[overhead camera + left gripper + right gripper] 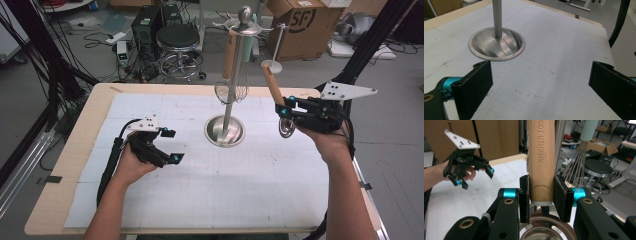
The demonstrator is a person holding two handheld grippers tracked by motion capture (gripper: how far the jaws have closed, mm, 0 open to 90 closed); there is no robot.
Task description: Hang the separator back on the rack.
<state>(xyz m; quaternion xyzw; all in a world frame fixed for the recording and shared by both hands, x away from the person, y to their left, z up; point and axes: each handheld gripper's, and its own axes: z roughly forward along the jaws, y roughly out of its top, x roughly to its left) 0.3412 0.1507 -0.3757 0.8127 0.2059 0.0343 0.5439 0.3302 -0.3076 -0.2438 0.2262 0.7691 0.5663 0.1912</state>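
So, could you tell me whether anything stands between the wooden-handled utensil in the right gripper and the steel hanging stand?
Nothing visible does. The right gripper holds the wooden-handled steel utensil upright to the right of the steel hanging stand, with open air between them. A wire whisk already hangs on the stand's near side, so that hook is taken.

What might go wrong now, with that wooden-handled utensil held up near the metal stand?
The right hand-held gripper pinches the wooden handle only near its bottom end, so the utensil may pivot or slip. Moving toward the stand, it might knock the whisk hanging there. The left hand-held gripper is open, steadying nothing.
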